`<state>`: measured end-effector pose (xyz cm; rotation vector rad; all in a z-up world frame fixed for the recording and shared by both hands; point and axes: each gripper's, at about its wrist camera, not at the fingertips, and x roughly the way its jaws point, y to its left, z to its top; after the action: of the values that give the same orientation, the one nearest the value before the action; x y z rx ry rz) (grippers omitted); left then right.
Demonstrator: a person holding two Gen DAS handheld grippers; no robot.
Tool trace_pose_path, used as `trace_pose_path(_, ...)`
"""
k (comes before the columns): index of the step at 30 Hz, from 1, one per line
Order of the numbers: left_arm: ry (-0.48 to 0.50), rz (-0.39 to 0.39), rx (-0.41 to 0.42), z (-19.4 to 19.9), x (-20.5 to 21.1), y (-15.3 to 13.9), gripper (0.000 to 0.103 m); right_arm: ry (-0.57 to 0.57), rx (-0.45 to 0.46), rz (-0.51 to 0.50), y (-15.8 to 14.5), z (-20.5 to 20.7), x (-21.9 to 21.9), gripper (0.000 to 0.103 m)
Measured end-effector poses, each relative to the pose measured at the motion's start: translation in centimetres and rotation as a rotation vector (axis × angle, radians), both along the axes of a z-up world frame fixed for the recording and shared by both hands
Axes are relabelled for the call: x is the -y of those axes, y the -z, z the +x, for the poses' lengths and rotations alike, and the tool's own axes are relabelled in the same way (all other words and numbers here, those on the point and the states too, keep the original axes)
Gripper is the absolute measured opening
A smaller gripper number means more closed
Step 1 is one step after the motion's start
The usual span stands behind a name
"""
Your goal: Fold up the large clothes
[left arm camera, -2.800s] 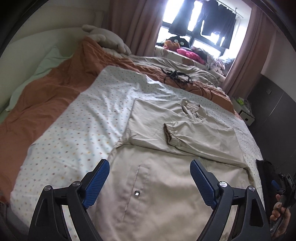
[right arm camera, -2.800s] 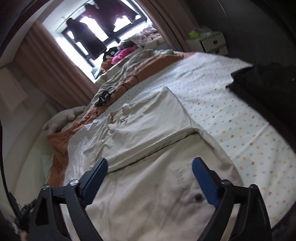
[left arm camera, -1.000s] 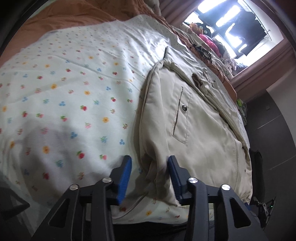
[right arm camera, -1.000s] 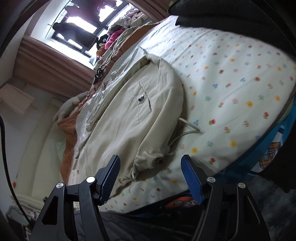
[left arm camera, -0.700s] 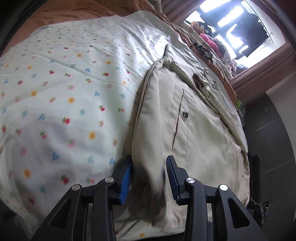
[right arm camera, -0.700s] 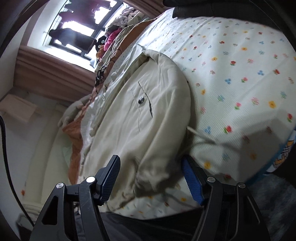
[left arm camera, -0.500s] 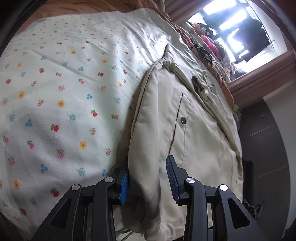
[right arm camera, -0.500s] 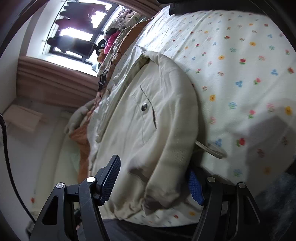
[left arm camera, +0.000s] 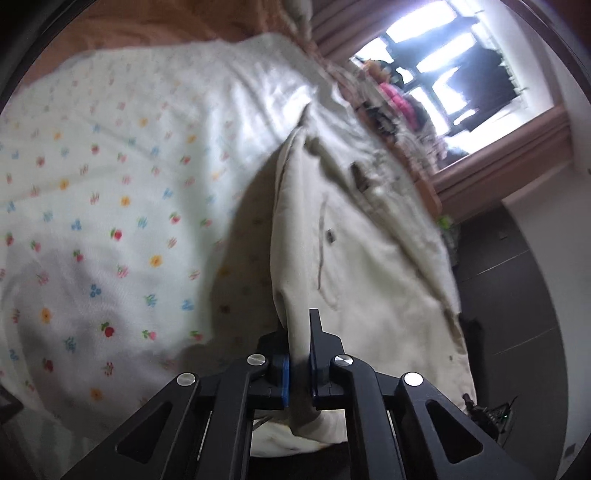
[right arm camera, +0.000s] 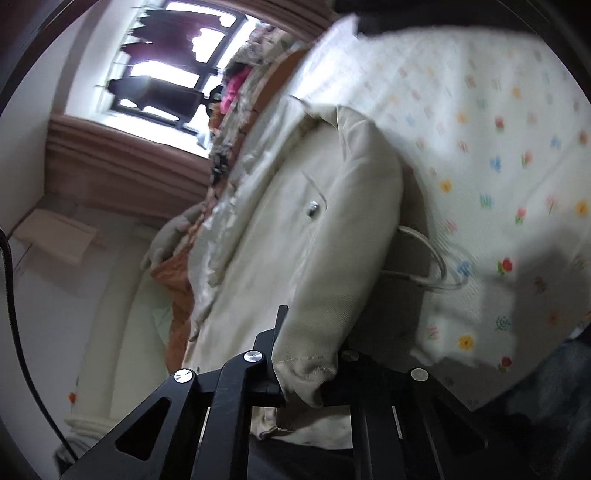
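Observation:
A large beige jacket [left arm camera: 373,258] lies along the bed, sleeves folded across its upper part. My left gripper [left arm camera: 298,347] is shut on the jacket's left bottom corner, with the cloth pinched between the blue pads and lifted off the bedsheet [left arm camera: 110,192]. In the right wrist view my right gripper [right arm camera: 310,354] is shut on the right bottom corner of the jacket [right arm camera: 314,229], which bulges up over the jaws. A white drawstring [right arm camera: 432,258] hangs from the hem onto the sheet.
The flowered white bedsheet [right arm camera: 498,166] covers the near bed. An orange blanket [left arm camera: 155,29] lies at the far left. Clothes and cables lie below the window [left arm camera: 443,74]. A dark cabinet [left arm camera: 517,295] stands to the right.
Both grippers have closed fully on the jacket's bottom corners. The hem has risen off the sheet, and both views have tilted and blurred with the lift.

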<state>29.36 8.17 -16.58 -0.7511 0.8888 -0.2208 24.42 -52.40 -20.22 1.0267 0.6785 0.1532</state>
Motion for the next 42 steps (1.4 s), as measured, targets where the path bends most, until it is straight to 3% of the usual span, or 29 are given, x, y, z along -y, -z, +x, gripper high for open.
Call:
trace_pose_path(7, -0.007, -0.059, 0.138, -2.9, -0.3, -7.0, 0.005, 0.027, 0.135, -0.032, -6.9, -2.9, 0.4, 0.010)
trace_pose_path(13, -0.019, -0.079, 0.182, -6.0, -0.8, -11.6, 0.005, 0.002, 0.194, -0.050, -12.1, -5.6, 0.2, 0.010)
trace_pose_path(17, -0.023, -0.086, 0.225, -8.0, -1.2, -13.9, 0.005, -0.034, 0.251, -0.102, -16.2, -7.6, -0.5, 0.010)
trace_pose_path(28, -0.051, -0.113, 0.253, -14.1, -2.5, -17.4, 0.005, -0.124, 0.306, -0.192, -21.0, -13.7, -2.6, 0.010)
trace_pose_path(36, -0.053, -0.110, 0.339, -13.5, -2.0, -21.5, 0.005, -0.109, 0.376, -0.215, -23.9, -13.9, -2.4, 0.009)
trace_pose_path(42, -0.054, -0.090, 0.367, -9.8, -1.4, -23.9, 0.005, -0.074, 0.399, -0.230, -25.6, -10.9, -1.3, 0.009)
